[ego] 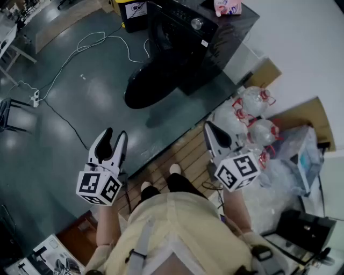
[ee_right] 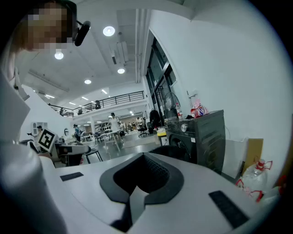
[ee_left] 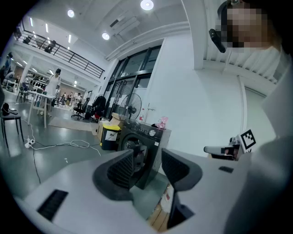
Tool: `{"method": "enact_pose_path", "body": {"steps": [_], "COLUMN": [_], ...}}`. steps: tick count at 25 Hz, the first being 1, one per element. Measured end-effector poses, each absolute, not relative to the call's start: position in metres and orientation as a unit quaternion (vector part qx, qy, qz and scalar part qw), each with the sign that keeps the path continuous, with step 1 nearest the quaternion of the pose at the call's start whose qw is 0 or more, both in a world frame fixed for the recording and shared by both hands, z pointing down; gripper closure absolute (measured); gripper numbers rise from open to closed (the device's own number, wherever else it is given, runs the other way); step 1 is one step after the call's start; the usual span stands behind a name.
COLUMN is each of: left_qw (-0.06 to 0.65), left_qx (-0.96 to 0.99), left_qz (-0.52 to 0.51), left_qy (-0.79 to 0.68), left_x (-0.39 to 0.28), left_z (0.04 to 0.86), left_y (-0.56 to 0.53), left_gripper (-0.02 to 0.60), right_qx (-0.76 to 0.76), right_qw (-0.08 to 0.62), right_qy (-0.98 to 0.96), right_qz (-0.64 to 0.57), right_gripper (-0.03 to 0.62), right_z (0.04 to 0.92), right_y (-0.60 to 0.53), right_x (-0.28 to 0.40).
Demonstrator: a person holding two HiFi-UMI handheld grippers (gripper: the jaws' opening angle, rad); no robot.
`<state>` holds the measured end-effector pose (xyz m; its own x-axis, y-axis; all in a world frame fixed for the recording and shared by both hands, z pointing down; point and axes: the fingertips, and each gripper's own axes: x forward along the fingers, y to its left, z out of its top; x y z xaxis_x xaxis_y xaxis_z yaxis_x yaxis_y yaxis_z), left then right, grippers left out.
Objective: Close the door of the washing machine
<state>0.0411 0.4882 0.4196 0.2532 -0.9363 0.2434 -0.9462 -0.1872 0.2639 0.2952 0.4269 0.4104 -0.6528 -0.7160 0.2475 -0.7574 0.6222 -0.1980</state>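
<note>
The dark washing machine (ego: pixel 185 29) stands at the top of the head view, its round door (ego: pixel 148 86) swung wide open over the grey floor. Both grippers hover well short of it, touching nothing. My left gripper (ego: pixel 116 134) is open and empty; in the left gripper view the washing machine (ee_left: pixel 146 137) shows through the gap between its jaws (ee_left: pixel 149 167). My right gripper (ego: pixel 209 128) is shut with nothing in it. The right gripper view has the closed gripper (ee_right: pixel 144 160) in front, with the washing machine (ee_right: pixel 201 132) and its open door (ee_right: pixel 173 151) beyond.
A yellow-topped bin (ego: pixel 134 11) stands left of the machine, and a white cable (ego: pixel 91 43) runs across the floor to a power strip (ego: pixel 36 96). Large plastic bottles (ego: pixel 252 102) and bags lie to the right. A pink packet (ego: pixel 227 6) sits on the machine.
</note>
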Motion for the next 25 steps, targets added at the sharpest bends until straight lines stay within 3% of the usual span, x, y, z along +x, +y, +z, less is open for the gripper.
{"method": "enact_pose_path", "body": {"steps": [15,17,18,25], "left_qw": [0.190,0.194,0.197,0.192], "left_qx": [0.742,0.734,0.730,0.724], "left_qz": [0.003,0.004,0.005,0.012], "left_qy": [-0.643,-0.651,-0.654,-0.662], "left_x": [0.081,0.074,0.070,0.033], "left_z": [0.423,0.425,0.426,0.434], "left_y": [0.461,0.463,0.464,0.417], "left_gripper": [0.388,0.388,0.388,0.388], "right_qx": [0.254,0.233,0.222,0.178], "right_qw": [0.091,0.104,0.112,0.161], "right_qy": [-0.958,-0.962,-0.965,-0.970], "right_qz": [0.099,0.094,0.087,0.030], "right_gripper": [0.583,0.482,0.463,0.439], "right_z": [0.425,0.433,0.435,0.447], "right_y": [0.383,0.375,0.371,0.330], "right_x": [0.285,0.274,0.266,0.205]}}
